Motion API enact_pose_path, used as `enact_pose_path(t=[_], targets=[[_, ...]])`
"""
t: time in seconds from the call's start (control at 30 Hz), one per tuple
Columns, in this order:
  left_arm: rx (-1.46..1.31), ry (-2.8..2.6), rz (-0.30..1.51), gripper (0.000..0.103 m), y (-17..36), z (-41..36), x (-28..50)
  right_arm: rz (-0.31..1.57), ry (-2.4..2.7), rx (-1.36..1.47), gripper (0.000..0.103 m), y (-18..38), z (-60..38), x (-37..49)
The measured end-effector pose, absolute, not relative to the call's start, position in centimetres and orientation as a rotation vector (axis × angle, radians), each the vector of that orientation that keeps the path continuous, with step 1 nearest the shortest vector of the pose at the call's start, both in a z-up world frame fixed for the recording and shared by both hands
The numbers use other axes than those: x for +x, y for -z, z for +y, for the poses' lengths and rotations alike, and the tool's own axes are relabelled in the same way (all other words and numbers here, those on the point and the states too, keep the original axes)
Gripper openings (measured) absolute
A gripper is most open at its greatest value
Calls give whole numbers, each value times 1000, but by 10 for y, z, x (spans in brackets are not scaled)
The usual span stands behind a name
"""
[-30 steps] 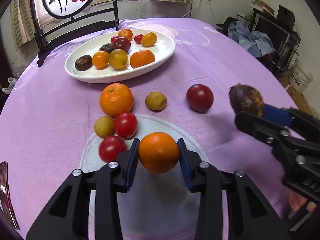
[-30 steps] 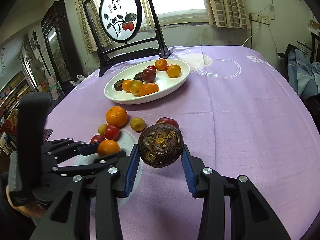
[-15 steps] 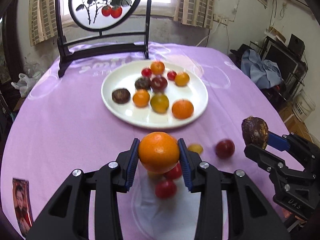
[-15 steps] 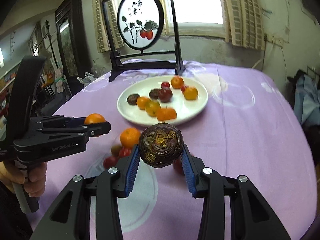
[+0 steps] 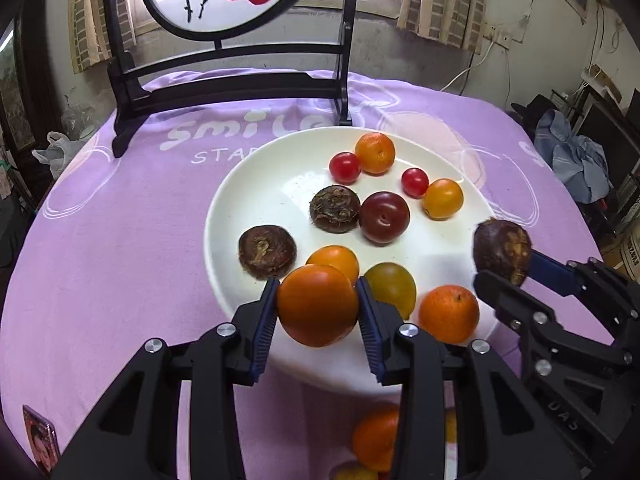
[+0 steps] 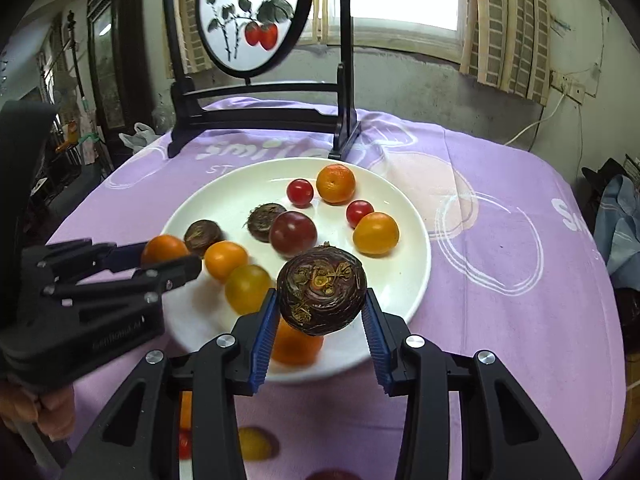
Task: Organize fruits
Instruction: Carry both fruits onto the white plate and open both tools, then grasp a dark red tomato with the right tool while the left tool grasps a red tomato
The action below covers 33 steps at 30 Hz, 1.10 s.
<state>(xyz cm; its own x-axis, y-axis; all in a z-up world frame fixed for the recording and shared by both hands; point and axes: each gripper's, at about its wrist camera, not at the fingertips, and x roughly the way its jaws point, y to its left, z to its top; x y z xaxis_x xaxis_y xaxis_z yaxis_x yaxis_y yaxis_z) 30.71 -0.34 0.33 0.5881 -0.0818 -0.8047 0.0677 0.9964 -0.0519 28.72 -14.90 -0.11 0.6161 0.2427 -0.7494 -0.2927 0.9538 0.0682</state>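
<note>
My left gripper (image 5: 318,306) is shut on an orange tomato (image 5: 317,305) and holds it above the near rim of the white plate (image 5: 256,184). My right gripper (image 6: 322,294) is shut on a dark brown water chestnut (image 6: 322,289) above the plate's (image 6: 412,248) near right part. In the left wrist view the right gripper and its chestnut (image 5: 502,251) hang over the plate's right rim. In the right wrist view the left gripper with its tomato (image 6: 164,249) is over the plate's left edge. The plate holds several fruits: oranges, tomatoes, chestnuts, a dark plum (image 5: 384,218).
A black stand with a round painted screen (image 5: 224,80) stands behind the plate on the purple tablecloth (image 5: 100,240). Loose fruits lie on the cloth below the grippers, among them an orange (image 5: 374,438) and a yellow fruit (image 6: 254,444). A small photo card (image 5: 40,442) lies at the near left.
Both grippers have risen and moved forward with their fruits, from above the loose fruits to over the plate. The plate now looks much nearer.
</note>
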Motion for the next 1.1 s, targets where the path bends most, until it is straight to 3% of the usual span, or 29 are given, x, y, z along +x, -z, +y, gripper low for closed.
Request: enact_pose_path(t=[0.1,0.17,0.3,0.37,0.5,0.63,0.83,1.1], targets=[[-33,68,952,38,3,-5,318,884,-296,-13,45,10,-149,303],[-55,35,956,51,3,-3,320,908,-303,25,50,14,-150,308],[-79,33,935,59,-7,0,305,888,-305,30,51,13,-156,294],[-73,37,918,71,-14,1,291,880,-297,38,53,10,-163,282],[-61,65,876,73,-26,0,262,863,-303,44,58,4,-173,257],[-41,77,857,83,-31,-2,225,842,-309,14,59,0,-178,224],[-76,121,863,88,-24,4,175,834,-319,-4,63,0,-191,174],[-67,87,817,88,-1,17,150,912,-277,-29,64,29,-194,138]])
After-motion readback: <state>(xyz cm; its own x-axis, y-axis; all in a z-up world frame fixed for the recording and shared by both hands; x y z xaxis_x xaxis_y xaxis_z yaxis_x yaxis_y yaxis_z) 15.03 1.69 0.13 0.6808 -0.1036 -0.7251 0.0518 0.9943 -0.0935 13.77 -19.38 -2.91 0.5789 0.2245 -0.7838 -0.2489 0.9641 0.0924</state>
